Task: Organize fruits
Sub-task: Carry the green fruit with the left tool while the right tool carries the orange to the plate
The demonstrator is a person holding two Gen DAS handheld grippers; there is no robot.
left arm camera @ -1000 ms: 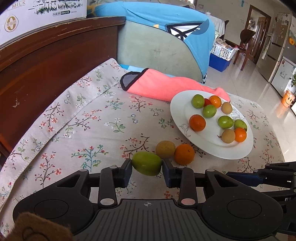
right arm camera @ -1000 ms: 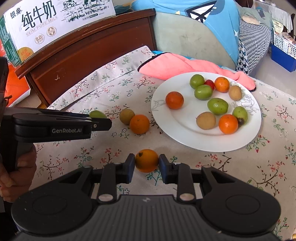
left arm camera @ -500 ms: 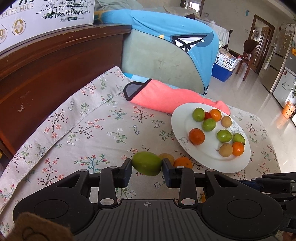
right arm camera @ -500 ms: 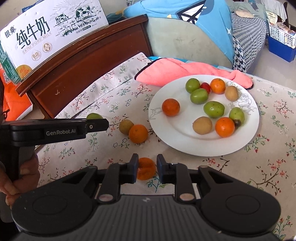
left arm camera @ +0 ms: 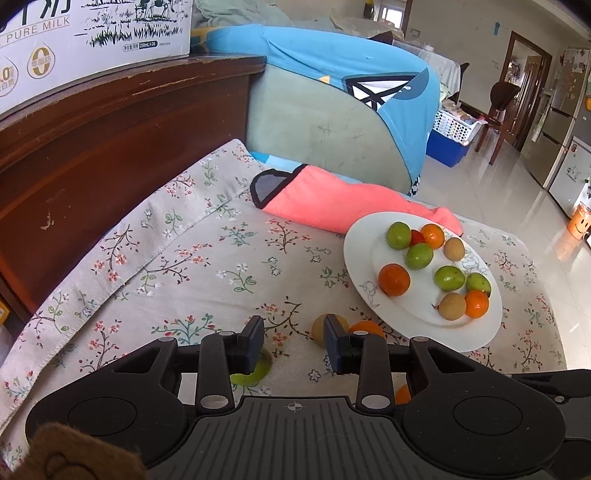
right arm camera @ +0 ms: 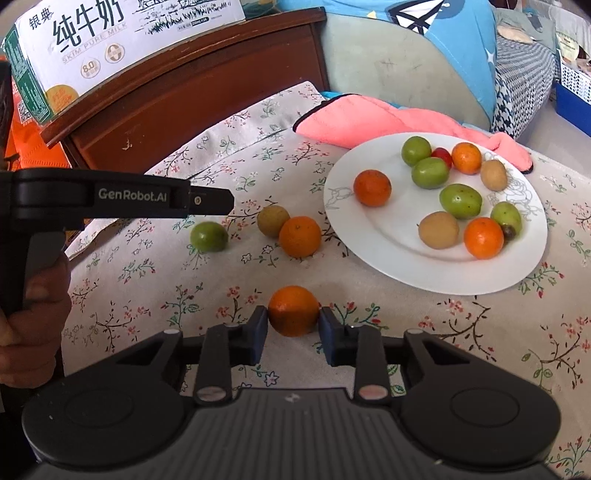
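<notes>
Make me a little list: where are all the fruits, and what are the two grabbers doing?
plate: white; four green, three orange, two tan, one red fruit
loose on tablecloth: green fruit, tan fruit, orange
left gripper: open, nothing between its fingers
right gripper: shut on second orange

A dark wooden headboard (left arm camera: 110, 147) with scuffed varnish runs along the left, and everything else sits relative to it. On its top ledge rests a white milk carton box (left arm camera: 92, 33). Just right of the headboard stands a pale green cushioned chair back (left arm camera: 317, 136) draped in a blue cloth (left arm camera: 332, 62). Far to the right a glossy, light-reflecting tiled floor (left arm camera: 517, 192) leads to a wooden door (left arm camera: 524, 70), a dark wooden chair (left arm camera: 498, 99) and a blue bin (left arm camera: 448, 147).
</notes>
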